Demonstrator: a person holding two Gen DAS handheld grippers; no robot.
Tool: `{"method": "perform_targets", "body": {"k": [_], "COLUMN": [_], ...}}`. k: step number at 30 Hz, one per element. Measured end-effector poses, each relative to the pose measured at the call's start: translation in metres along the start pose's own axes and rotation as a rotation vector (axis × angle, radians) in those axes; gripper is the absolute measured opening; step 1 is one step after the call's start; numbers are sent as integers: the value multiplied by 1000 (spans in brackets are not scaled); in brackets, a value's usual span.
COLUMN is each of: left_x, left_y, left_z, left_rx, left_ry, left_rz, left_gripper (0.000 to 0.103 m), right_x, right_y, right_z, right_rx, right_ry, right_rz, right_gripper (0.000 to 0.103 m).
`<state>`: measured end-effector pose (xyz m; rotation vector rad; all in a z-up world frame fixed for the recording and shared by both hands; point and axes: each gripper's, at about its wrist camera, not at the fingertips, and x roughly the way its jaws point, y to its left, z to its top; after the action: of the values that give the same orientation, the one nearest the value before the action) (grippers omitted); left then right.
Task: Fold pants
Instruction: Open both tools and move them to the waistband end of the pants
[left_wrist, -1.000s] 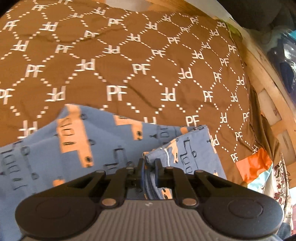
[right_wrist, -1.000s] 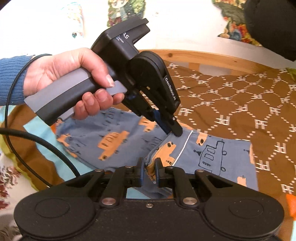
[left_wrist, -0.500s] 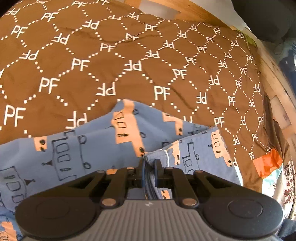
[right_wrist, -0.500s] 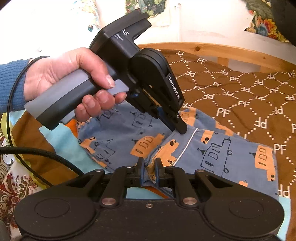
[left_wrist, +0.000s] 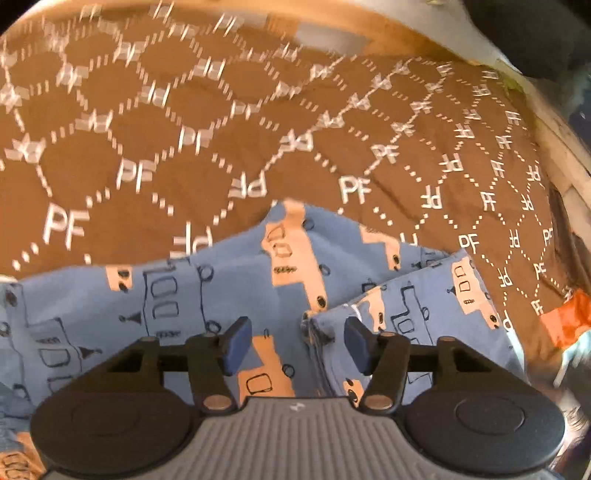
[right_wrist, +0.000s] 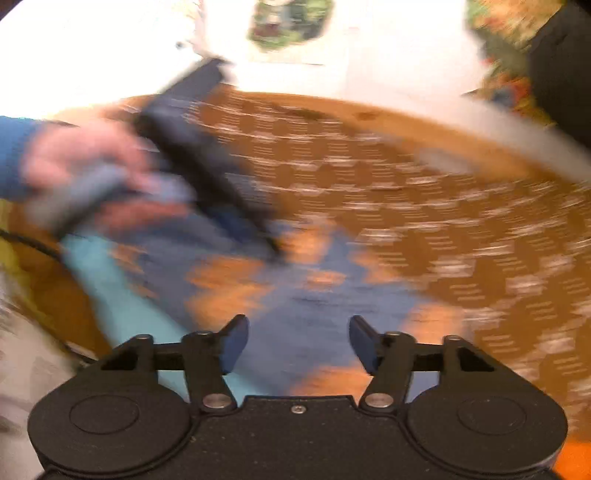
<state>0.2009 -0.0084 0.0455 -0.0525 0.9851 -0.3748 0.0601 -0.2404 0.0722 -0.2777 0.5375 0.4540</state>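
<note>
My left tool (left_wrist: 297, 341) is spreading its jaws, the blue pads standing apart above the blue cotton pants printed with orange trucks and dark outlined buses (left_wrist: 207, 295); a folded edge of the cloth rises between the pads, but neither pad presses on it. The pants lie on a brown quilt patterned with white dotted diamonds and "PF" letters (left_wrist: 192, 122), which covers a bed with a pale wooden frame (left_wrist: 565, 177). They sit at the near side of the quilt, with a folded flap on top towards its right edge, close to the orange patch at the quilt's corner (left_wrist: 565, 321). My right tool (right_wrist: 298, 341) is spreading too, its pads wide apart over the same pants, nothing pinched. That view is badly smeared, yet I can make out the left tool's black body and the hand (right_wrist: 88, 173) in a blue sleeve gripping its grey handle.
</note>
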Motion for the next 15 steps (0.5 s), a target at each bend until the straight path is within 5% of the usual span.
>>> {"method": "perform_targets", "body": {"k": [3, 7, 11, 13, 15], "left_x": [3, 20, 20, 17, 11], "left_y": [-18, -32, -24, -21, -23], "left_z": [-11, -25, -35, -38, -39], "left_rx": [37, 99, 105, 122, 146], "left_ry": [-44, -72, -118, -129, -135], "left_rz": [60, 169, 164, 174, 187], "left_gripper": [65, 69, 72, 72, 74], "right_x": [22, 63, 103, 99, 91], "right_y": [-42, -71, -78, -95, -102], "right_z": [-3, -1, -19, -26, -24], "right_rx": [-25, -10, -131, -67, -64], "right_ry": [38, 20, 84, 77, 85], "right_rz": [-183, -239, -326, -350, -411], "right_gripper": [64, 72, 75, 85, 82]}}
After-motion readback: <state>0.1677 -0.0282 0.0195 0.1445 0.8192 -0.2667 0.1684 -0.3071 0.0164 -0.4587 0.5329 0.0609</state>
